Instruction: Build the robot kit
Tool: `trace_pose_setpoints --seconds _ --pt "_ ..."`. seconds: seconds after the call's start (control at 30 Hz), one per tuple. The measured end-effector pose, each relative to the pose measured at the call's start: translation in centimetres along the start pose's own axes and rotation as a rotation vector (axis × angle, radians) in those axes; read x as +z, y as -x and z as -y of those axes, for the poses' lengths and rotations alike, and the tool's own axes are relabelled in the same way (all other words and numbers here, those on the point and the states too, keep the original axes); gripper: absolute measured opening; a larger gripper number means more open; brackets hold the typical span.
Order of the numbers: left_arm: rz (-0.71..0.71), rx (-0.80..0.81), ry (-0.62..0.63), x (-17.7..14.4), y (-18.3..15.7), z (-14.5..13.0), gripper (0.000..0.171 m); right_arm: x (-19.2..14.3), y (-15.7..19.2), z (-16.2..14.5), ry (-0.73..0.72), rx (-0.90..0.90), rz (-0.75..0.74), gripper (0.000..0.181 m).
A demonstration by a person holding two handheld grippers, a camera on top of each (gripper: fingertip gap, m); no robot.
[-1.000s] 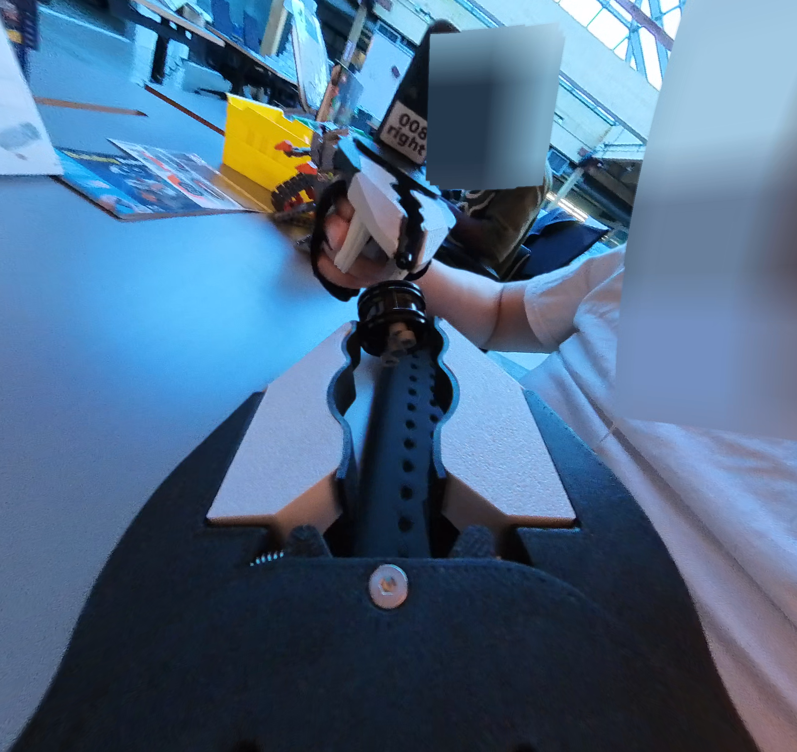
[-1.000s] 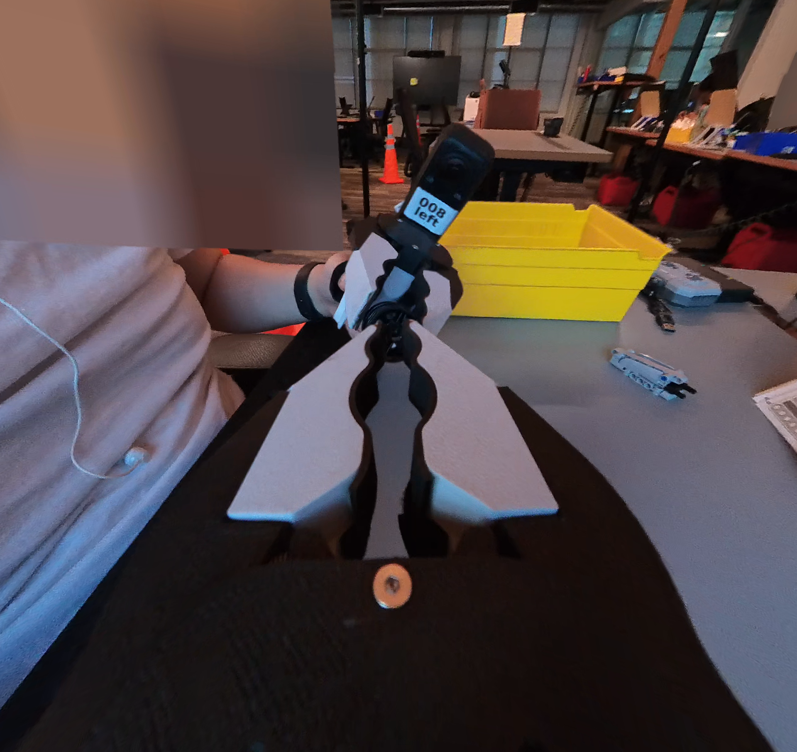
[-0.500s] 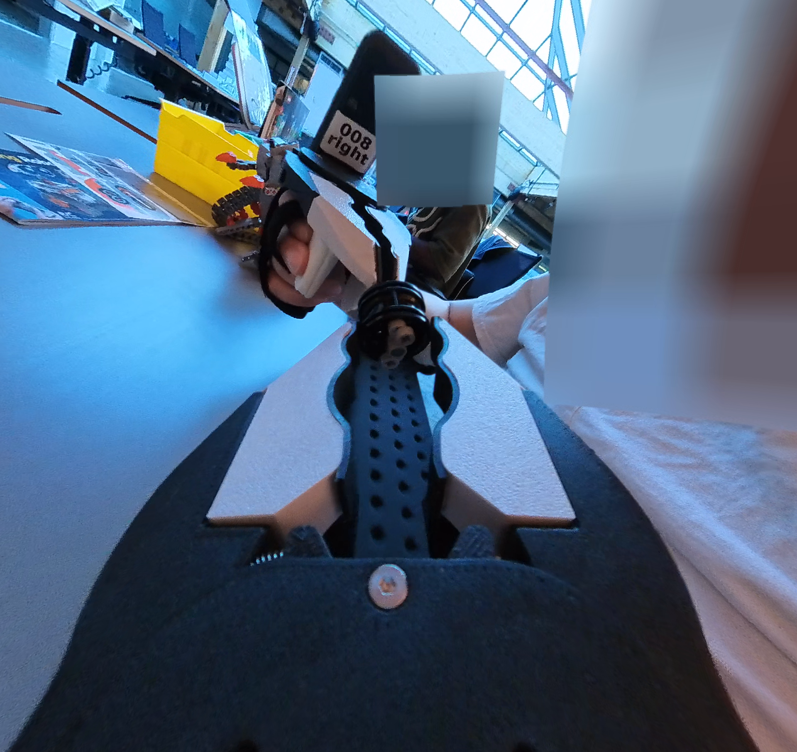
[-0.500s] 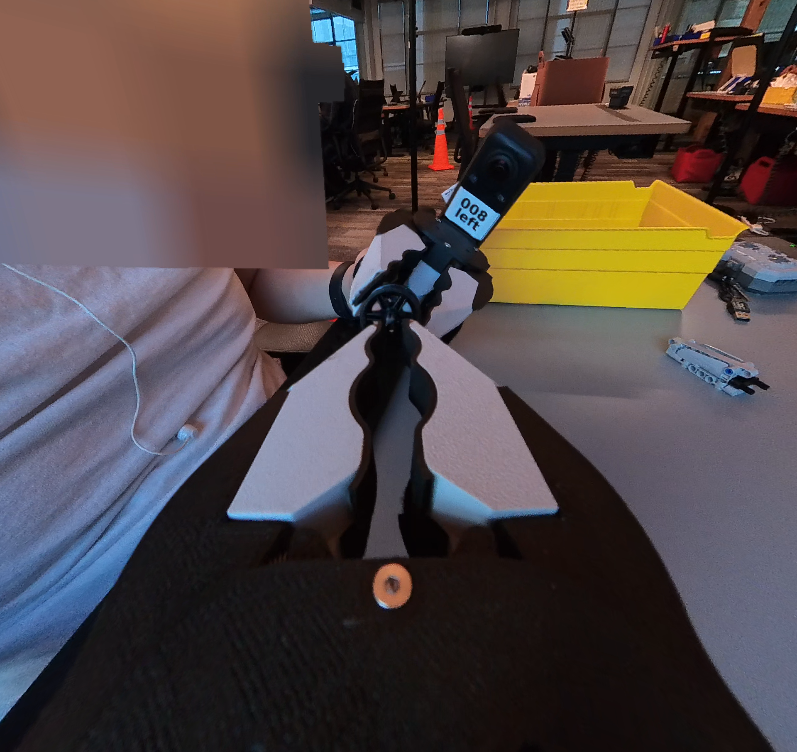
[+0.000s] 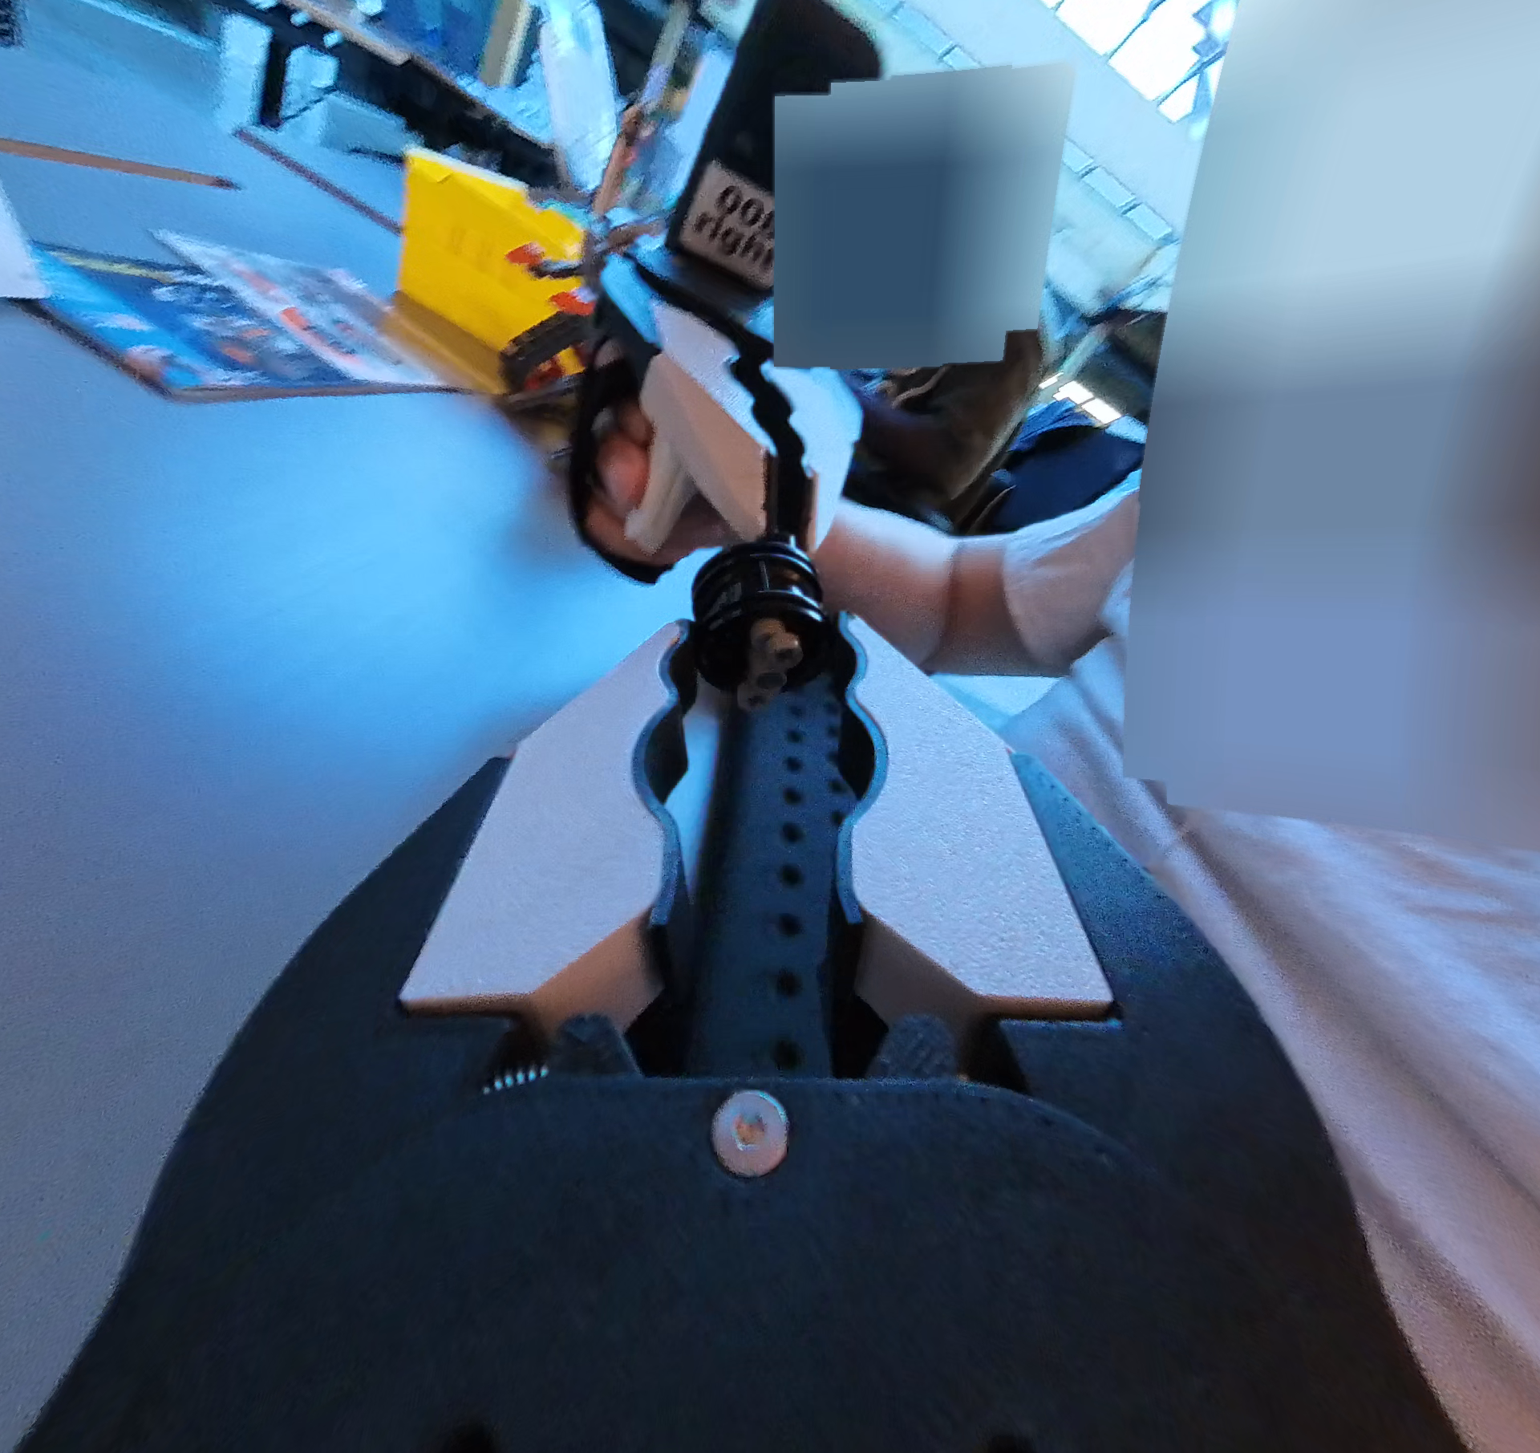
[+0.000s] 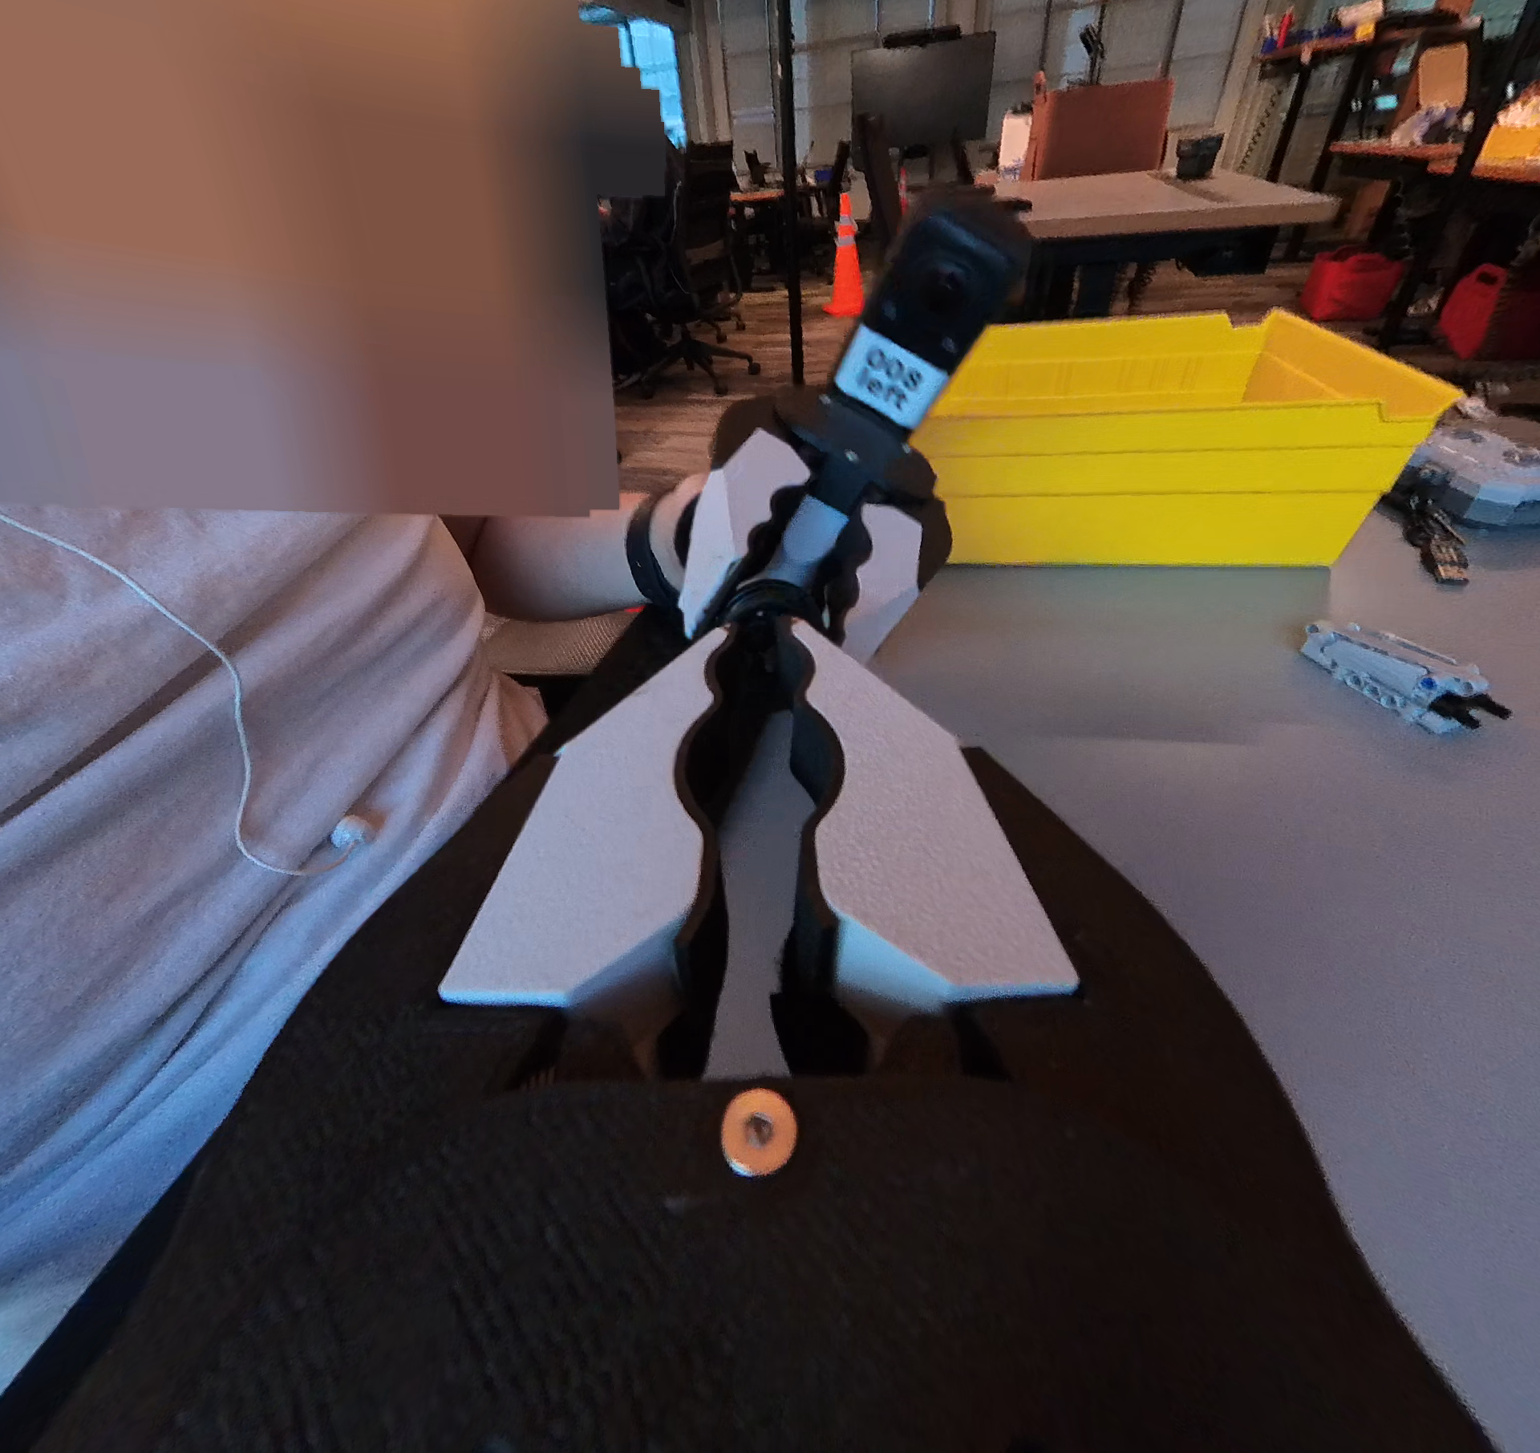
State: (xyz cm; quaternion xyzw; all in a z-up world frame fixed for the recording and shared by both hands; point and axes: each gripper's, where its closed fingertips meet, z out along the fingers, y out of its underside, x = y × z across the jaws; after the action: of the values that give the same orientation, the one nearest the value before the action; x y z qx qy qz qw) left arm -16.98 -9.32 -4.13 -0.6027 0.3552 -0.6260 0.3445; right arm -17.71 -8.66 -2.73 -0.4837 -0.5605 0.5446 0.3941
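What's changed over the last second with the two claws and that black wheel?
The left claw rolled: its dark perforated beam showed its broad face half a second ago and is nearly edge-on again. The right claw swung slightly, so the yellow bin and grey brick piece slid rightward in its view. Unchanged: left claw shut on the beam, right claw shut on the black wheel at its end.

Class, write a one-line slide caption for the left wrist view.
Left gripper clamps a black perforated beam with a pulley, facing the right gripper.
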Motion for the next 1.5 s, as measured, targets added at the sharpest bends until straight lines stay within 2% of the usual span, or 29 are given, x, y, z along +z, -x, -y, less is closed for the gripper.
trace_pose_setpoints --seconds 0.07,0.17,0.27,0.33,0.5,0.6,0.77,0.93,1.03,1.1,1.27,1.5 --pt "0.126 0.014 0.086 -0.2 2.0 -1.0 0.03 -0.3 -0.9 -1.3 0.076 0.018 -0.034 0.006" --pt "0.364 0.027 0.317 -1.6 5.8 -3.7 0.031 -1.1 -2.6 -3.9 0.203 0.049 -0.096 0.006" --pt "0.525 0.017 0.525 -3.3 8.5 -6.4 0.031 -1.5 -4.1 -6.8 0.32 0.117 -0.152 0.006" --pt "0.576 0.013 0.576 -3.6 9.3 -7.4 0.031 -1.2 -4.5 -8.4 0.386 0.163 -0.17 0.006" --pt "0.688 0.006 0.537 -3.8 10.4 -7.1 0.033 -0.2 -4.4 -11.1 0.509 0.173 -0.183 0.006" --pt "0.664 -0.005 0.55 -3.7 9.5 -7.4 0.049 0.2 -4.2 -11.4 0.519 0.166 -0.177 0.006" --pt "0.618 -0.007 0.642 -4.9 7.8 -8.4 0.048 0.5 -4.3 -11.8 0.541 0.144 -0.194 0.006" --pt "0.651 0.292 0.801 -6.7 9.4 -7.7 0.056 0.8 -4.3 -12.2 0.556 0.131 -0.196 0.006" --pt "0.622 0.572 0.881 -5.9 9.7 -6.3 0.057 0.8 -4.3 -12.5 0.576 0.12 -0.194 0.006" --pt "0.569 0.706 0.928 -4.9 9.5 -5.8 0.051 0.8 -4.2 -12.7 0.584 0.114 -0.191 0.006" --pt "0.362 0.817 1.099 -4.0 9.0 -6.6 0.054 0.7 -4.0 -12.8 0.591 0.116 -0.185 0.006" --pt "0.173 0.941 1.266 -3.9 9.0 -7.0 0.035 0.5 -3.7 -13.0 0.604 0.111 -0.17 0.006"
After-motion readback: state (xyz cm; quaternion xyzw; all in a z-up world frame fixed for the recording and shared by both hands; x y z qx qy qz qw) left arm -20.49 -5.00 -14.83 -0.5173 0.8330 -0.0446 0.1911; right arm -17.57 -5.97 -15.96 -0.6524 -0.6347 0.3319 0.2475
